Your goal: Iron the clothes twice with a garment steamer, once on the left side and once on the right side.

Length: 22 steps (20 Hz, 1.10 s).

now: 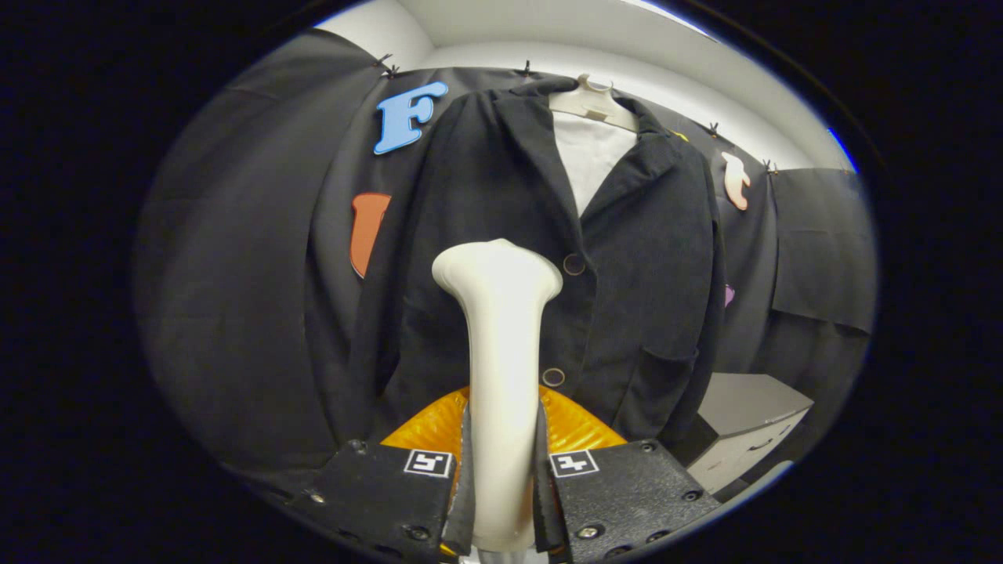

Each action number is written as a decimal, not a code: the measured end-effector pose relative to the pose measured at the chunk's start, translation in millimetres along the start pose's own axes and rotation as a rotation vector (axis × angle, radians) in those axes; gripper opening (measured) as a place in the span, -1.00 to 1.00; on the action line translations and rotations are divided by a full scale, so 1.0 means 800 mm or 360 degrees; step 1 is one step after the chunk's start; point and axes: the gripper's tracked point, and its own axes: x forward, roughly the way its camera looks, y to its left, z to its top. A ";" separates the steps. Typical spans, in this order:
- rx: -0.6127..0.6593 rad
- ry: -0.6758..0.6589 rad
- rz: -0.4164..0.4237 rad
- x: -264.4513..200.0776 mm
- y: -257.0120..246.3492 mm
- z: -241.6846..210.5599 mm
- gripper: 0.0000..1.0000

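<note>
A dark jacket (642, 258) hangs on a pale hanger (593, 102) against the booth's black wall, with a white shirt (589, 160) showing at its open collar. My gripper (501, 470) is shut on the handle of a cream garment steamer (501, 345). The steamer stands upright between the fingers, and its wide head (497, 270) sits in front of the jacket's middle, level with the upper button (573, 264). Whether the head touches the cloth I cannot tell. A second button (553, 377) shows just right of the handle.
An orange ribbed object (576, 427) lies just beyond the fingers, below the jacket's hem. A grey box (744, 427) stands low beside the jacket's pocket side. The black cloth wall (235, 313) hangs behind everything.
</note>
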 end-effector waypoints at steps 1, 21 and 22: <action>0.0000 0.0012 -0.0005 -0.001 -0.002 -0.006 -0.36; -0.0036 0.0237 -0.0007 -0.015 0.012 -0.106 -0.36; -0.0046 0.0250 -0.0005 -0.016 0.012 -0.114 -0.36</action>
